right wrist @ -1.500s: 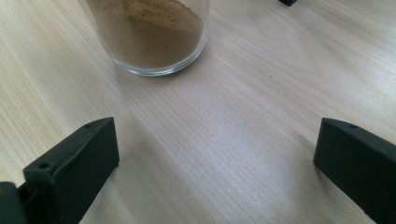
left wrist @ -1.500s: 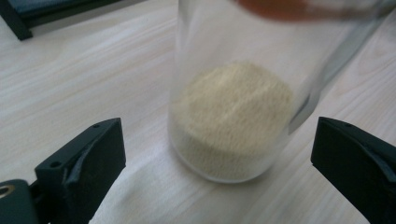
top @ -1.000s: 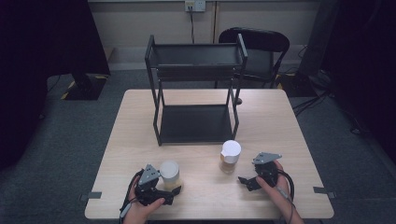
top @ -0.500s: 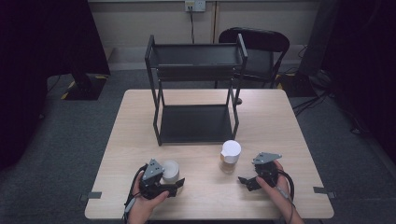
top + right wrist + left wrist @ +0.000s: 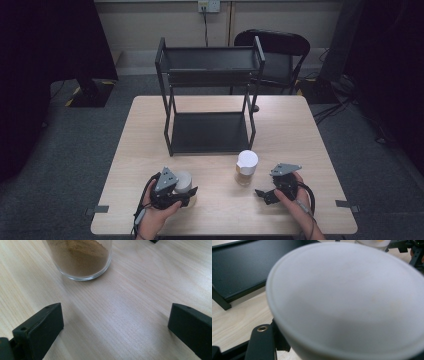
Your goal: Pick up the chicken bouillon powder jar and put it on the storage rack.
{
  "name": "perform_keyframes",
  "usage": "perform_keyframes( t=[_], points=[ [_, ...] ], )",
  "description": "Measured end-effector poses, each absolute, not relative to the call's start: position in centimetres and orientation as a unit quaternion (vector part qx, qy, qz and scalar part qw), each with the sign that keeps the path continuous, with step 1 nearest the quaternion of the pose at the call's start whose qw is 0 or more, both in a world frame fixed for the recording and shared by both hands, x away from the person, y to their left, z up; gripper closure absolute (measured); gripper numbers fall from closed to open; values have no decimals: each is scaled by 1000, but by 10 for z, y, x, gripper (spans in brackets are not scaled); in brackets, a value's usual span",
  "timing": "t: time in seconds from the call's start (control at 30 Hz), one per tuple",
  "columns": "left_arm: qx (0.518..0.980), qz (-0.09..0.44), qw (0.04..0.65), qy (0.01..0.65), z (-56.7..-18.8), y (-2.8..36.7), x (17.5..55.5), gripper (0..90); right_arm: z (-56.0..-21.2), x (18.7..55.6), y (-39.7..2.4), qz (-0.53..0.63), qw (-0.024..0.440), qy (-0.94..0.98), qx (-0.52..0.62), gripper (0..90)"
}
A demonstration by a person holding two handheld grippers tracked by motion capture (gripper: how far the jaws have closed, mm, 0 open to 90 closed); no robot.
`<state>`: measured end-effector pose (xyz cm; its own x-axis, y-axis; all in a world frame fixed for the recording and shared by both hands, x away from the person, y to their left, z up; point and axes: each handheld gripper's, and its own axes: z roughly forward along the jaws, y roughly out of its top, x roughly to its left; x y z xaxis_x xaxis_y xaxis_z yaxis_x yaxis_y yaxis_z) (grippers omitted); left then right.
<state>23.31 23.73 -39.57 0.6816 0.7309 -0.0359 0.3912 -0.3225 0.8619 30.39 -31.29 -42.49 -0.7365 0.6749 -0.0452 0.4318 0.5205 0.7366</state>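
left tool (image 5: 186, 196) clamped on white-lidded jar (image 5: 183, 181) | right tool (image 5: 265, 194) wide open | writing: none readable

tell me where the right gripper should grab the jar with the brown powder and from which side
Grip the jar with the brown powder around its glass wall below the white lid, coming level from the person's right, where the right gripper already rests with its jaws open. The jar stands upright with round sides, and the table on that side looks free.
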Motion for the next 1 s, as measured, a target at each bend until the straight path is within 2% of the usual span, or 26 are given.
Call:
perform_keyframes(
  t=[1.0],
  points=[
    [779, 179, 480, 363, -354, 226, 280, 349, -425, 304, -313, 368, 165, 856, 323, 0]
  ],
)
